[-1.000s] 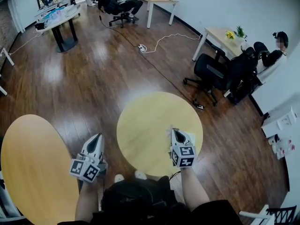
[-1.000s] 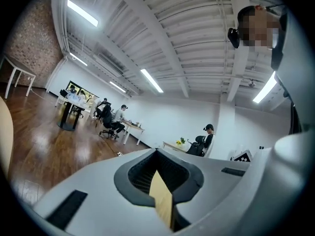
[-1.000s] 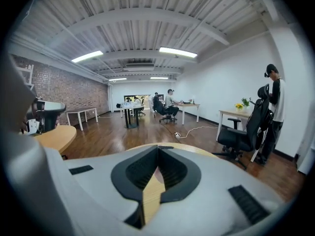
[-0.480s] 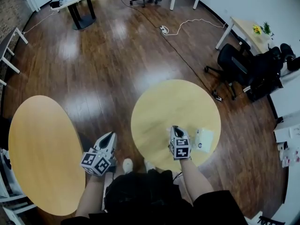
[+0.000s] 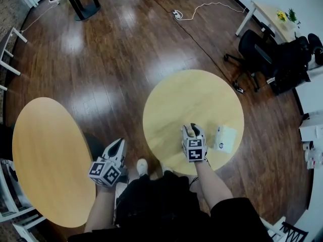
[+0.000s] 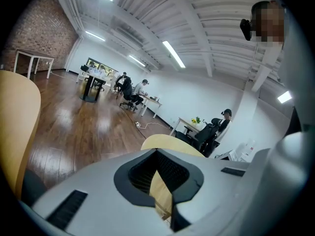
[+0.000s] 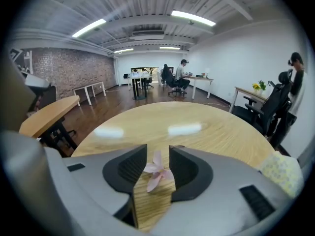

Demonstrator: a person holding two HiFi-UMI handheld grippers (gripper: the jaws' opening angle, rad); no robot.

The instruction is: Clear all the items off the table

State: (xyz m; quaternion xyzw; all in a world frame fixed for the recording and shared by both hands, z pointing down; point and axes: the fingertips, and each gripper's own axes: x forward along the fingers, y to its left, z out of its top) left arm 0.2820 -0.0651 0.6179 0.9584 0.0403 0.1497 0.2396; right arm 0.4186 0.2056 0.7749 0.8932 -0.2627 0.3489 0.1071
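Observation:
A small pink flower [image 7: 156,173] lies on the round yellow table [image 5: 171,100], near its front edge. My right gripper [image 7: 157,154] is low over it. Its jaws have just been opening and stand a little apart, with the flower between them and the pads off it. In the head view the right gripper [image 5: 192,129] hides the flower. A white patterned packet [image 5: 225,138] lies just right of this gripper, also seen as a pale packet [image 7: 280,172] in the right gripper view. My left gripper [image 5: 117,146] hangs shut and empty over the floor, left of the table; the left gripper [image 6: 158,154] points past the table's edge.
A second oval yellow table [image 5: 45,155] stands at the left. Black office chairs [image 5: 272,54] and a small desk with a plant [image 5: 275,16] are at the far right. A white cable [image 5: 197,11] trails over the wooden floor. People sit at desks far off.
Both grippers have come down, the right one onto the table's front part. Its jaws have parted. The head view has tipped down, and the white packet now shows beside the right gripper.

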